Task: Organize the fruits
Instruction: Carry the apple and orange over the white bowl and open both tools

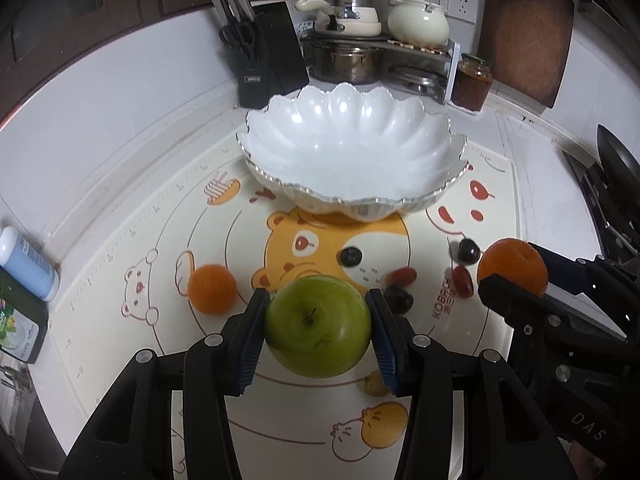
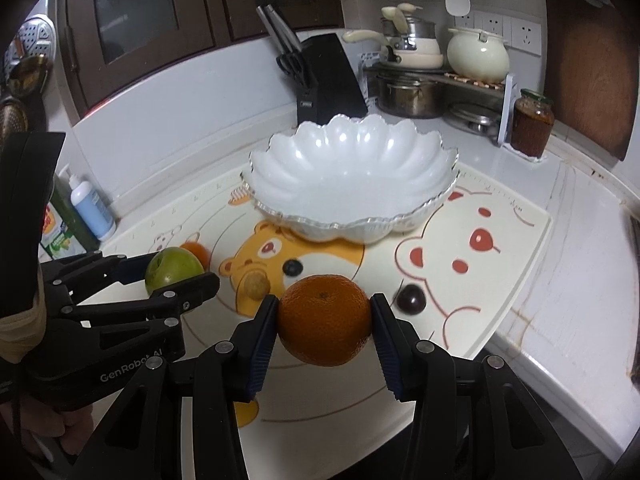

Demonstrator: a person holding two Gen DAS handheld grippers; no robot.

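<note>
Kitchen table [image 1: 120, 128]: my left hand-held gripper [image 1: 318, 320] squeezes a green apple [image 1: 318, 326], right hand-held gripper [image 2: 325, 320] an orange [image 2: 325, 320]. Round fruit could slip before the white bowl [image 1: 352, 160].

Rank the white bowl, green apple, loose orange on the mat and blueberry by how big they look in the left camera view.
1. White bowl
2. Green apple, though it is nearest the camera, so it looks enlarged
3. Loose orange
4. Blueberry

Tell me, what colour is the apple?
The apple is green, with a little yellowish tinge. It shows best in the left wrist view.
</note>
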